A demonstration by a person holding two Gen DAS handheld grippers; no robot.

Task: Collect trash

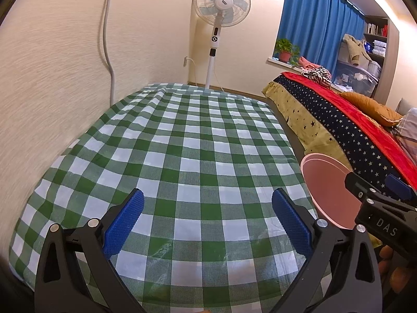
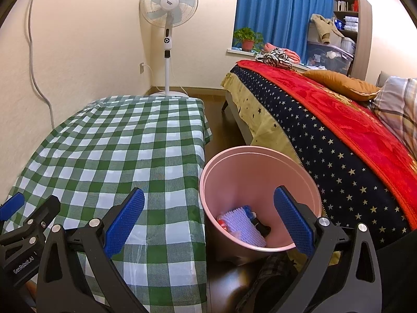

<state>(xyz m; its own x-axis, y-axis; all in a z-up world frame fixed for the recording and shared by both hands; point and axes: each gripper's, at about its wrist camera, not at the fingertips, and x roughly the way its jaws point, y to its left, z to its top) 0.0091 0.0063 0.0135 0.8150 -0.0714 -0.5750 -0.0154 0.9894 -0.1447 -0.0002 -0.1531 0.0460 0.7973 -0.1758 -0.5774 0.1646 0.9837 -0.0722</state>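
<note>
A pink bin (image 2: 260,177) stands on the floor between the table and the bed. It holds trash (image 2: 245,221): a pale bumpy sheet, a blue piece, a red-and-white wrapper and something black. My right gripper (image 2: 208,214) is open and empty, above the bin's near left rim and the table's right edge. My left gripper (image 1: 207,214) is open and empty above the green checked tablecloth (image 1: 182,143). The bin's rim also shows in the left wrist view (image 1: 325,180), with the right gripper's body in front of it. The left gripper's body shows at the lower left of the right wrist view.
A bed (image 2: 338,135) with a starry and red cover runs along the right. A standing fan (image 2: 169,10) is at the back by the wall. A potted plant (image 2: 247,39) sits on the sill under blue curtains (image 2: 281,7). A cable (image 1: 106,39) hangs on the left wall.
</note>
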